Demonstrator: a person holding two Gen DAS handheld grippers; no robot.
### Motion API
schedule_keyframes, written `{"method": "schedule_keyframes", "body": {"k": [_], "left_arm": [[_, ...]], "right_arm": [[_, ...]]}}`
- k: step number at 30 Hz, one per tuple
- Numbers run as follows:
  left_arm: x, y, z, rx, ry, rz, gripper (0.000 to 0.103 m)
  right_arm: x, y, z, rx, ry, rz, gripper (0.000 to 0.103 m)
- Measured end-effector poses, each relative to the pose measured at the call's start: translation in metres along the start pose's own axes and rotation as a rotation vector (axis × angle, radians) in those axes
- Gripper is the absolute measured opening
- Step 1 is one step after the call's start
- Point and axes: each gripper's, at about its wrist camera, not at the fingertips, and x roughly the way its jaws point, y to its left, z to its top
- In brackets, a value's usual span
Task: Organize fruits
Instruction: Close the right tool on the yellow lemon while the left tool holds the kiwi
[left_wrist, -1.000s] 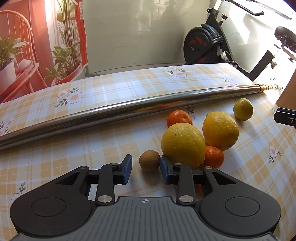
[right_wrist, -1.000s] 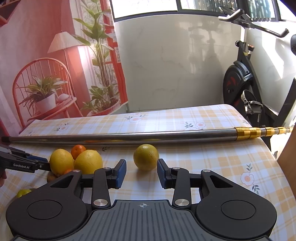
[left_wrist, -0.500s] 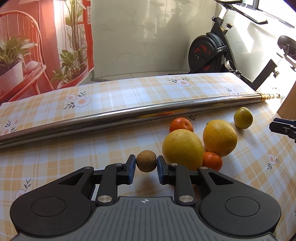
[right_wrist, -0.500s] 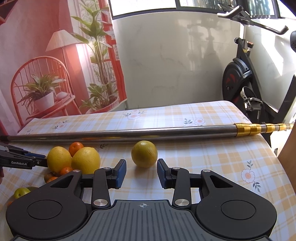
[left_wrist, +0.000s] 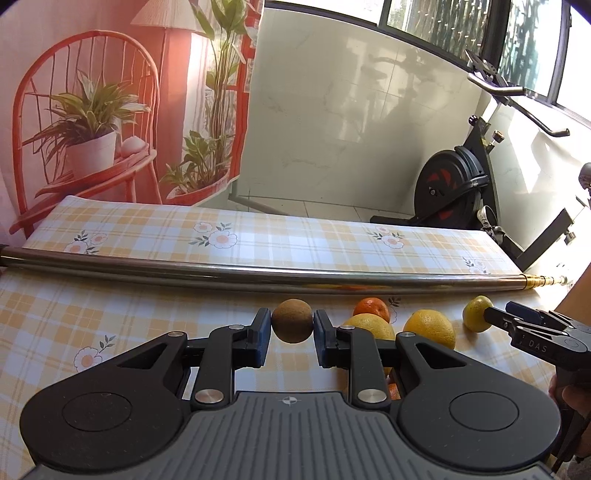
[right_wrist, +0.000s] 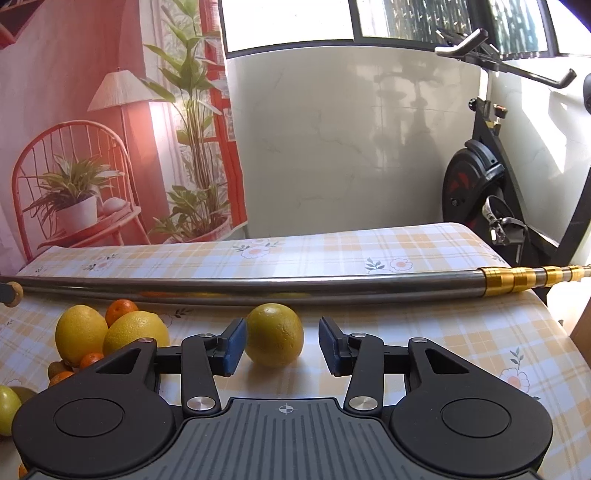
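Left hand-held gripper (left_wrist: 291, 334) clamped tight on a small brown kiwi (left_wrist: 292, 320), both blue pads pressed on its sides; kiwi looks lifted off the desk (left_wrist: 155, 306), seen in front of the long metal pole (left_wrist: 258, 275) that lies across the checked floral cloth. To its right on the desk, in the left wrist view: a small tangerine (left_wrist: 372, 309) near the pole, a big yellow citrus (left_wrist: 369, 326) partly behind the gripper finger, another yellow citrus (left_wrist: 430, 328) beside it, and a smaller yellow-green fruit (left_wrist: 476, 313) further right. Right hand-held gripper (right_wrist: 280, 347) partly open, jaws have just been widening; the yellow-green fruit (right_wrist: 275, 334) sits on the desk between the jaws, nearer the left pad and maybe touching it, clear gap to the right pad, so not gripped. Same gripper shows at the right edge of the left wrist view (left_wrist: 491, 317), tips at that fruit, a bit of the person's hand (left_wrist: 570, 398) below it. Right wrist view, left side: two yellow citrus (right_wrist: 80, 334) (right_wrist: 136, 332) touching each other, tangerine (right_wrist: 121, 312) behind them by the pole, more small tangerines (right_wrist: 90, 360) and a brown fruit (right_wrist: 57, 369) tucked low in front, green fruit (right_wrist: 7, 410) at the left edge. Pole's gold end (right_wrist: 517, 278) sticks out past the desk's right edge. Exercise bike (right_wrist: 480, 184) and a printed backdrop (right_wrist: 92, 147) behind.
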Motion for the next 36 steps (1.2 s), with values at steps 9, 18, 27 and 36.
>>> {"method": "schedule_keyframes", "body": {"k": [9, 18, 27, 36], "left_arm": [[0.000, -0.003, -0.007, 0.013, 0.006, 0.005, 0.026], [-0.006, -0.001, -0.012, -0.008, 0.003, 0.013, 0.026], [-0.018, -0.004, -0.016, -0.005, 0.002, 0.017, 0.026], [-0.033, -0.009, -0.022, 0.000, 0.005, 0.004, 0.026]], "right_arm": [[0.027, 0.008, -0.009, -0.020, 0.005, -0.025, 0.050], [0.035, 0.010, -0.010, -0.020, 0.046, -0.005, 0.043], [0.027, -0.001, -0.012, 0.032, 0.015, 0.019, 0.042], [-0.001, 0.004, -0.020, 0.112, 0.047, 0.025, 0.042]]}}
